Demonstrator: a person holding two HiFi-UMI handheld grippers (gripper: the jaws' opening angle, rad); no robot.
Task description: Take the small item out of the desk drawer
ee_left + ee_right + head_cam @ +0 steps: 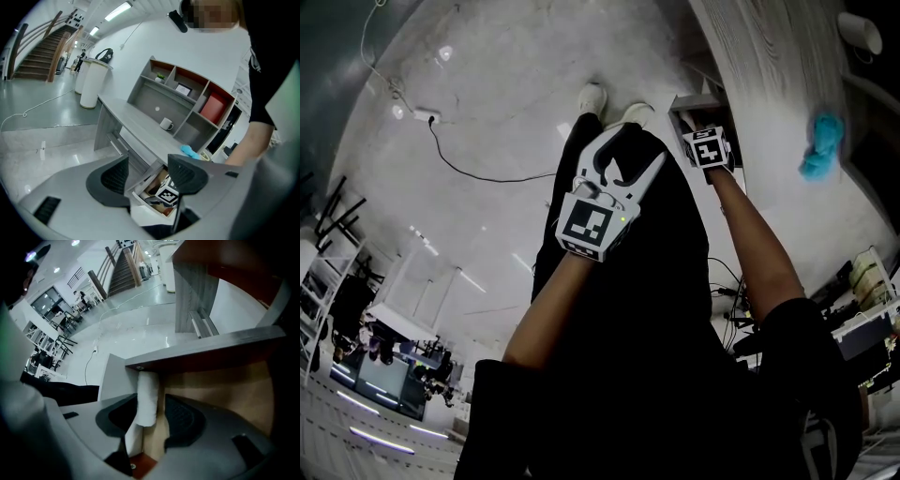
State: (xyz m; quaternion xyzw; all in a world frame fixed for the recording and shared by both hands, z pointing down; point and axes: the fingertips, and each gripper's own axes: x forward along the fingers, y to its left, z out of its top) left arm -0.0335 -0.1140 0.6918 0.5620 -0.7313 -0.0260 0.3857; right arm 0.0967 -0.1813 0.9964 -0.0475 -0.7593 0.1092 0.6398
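- Right gripper (153,404): reaching into the open grey desk drawer (225,390); its 2 jaws are spread around a small white roll of soft material (147,392).
- Roll stands upright between the pads. A strip of tan wood shows between it and my right-hand pad, so no squeeze there; I can't tell whether the left-hand pad touches it.
- Roll's top end sits just under a grey board with a reddish-brown underside; its lower end is hidden behind the jaws.
- Left gripper (147,164): held in front of me, well apart from the drawer, jaws spread with nothing between them.
- Its camera shows the grey wood-grain desk (136,126) with the drawer pulled out and my right gripper's black-and-white marker cube (168,192) inside it.
- On the desktop: 1 white mug (166,124) and 1 crumpled blue cloth (191,151), near the open drawer.
- Grey shelf unit (187,96) stands on the desk; a red box (213,108) sits in its right compartment.
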